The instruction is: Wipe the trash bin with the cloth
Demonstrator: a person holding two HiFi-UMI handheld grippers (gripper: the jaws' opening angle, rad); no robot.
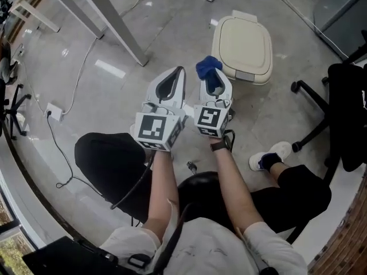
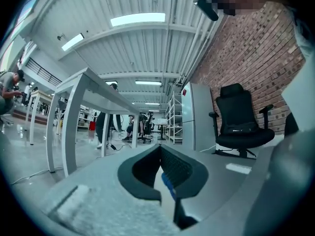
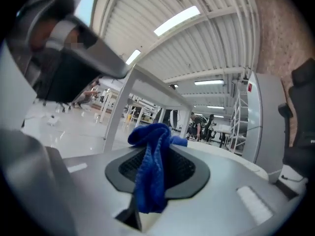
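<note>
Grey polished floor (image 1: 172, 33) carries the trash bin (image 1: 242, 47), a closed cream unit at 1 o'clock in the head view. We judge the step in hand to be the approach: wiping has not begun, as nothing touches the bin. The left gripper (image 1: 181, 70) sits just above centre, at 12 o'clock. Its jaws are pressed together at the tips, with nothing we can identify as held. The right gripper (image 1: 214, 78), just beside it at its 3 o'clock, pinches the blue cloth (image 1: 206, 66). The cloth bunches above the jaw tips and hangs down between them. The bin lies near the right gripper, at its 1 o'clock, and apart from it. For the next move, we would carry the cloth forward and press it flat onto the bin's top.
</note>
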